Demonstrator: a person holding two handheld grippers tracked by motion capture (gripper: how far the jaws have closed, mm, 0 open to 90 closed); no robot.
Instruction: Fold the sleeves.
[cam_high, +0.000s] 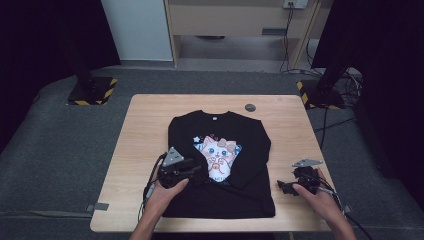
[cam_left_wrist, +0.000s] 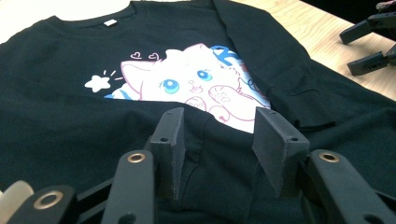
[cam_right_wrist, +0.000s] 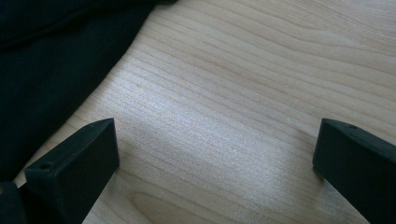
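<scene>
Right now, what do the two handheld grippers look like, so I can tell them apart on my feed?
Both are black with two blocky jaws. The left gripper carries a grey three-cornered plate and trails a cable; brass-ringed screw holes show on its arms. The right gripper has a flatter grey plate and dark cabling. Forearms are bare.

Soft overhead light, dim surroundings (mildly grainy), faint glare on wood

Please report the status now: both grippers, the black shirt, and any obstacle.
Left gripper open over folded sleeve, nothing pinched. Right gripper open above bare table, beside black shirt. Both sleeves folded in. No obstacle.
</scene>
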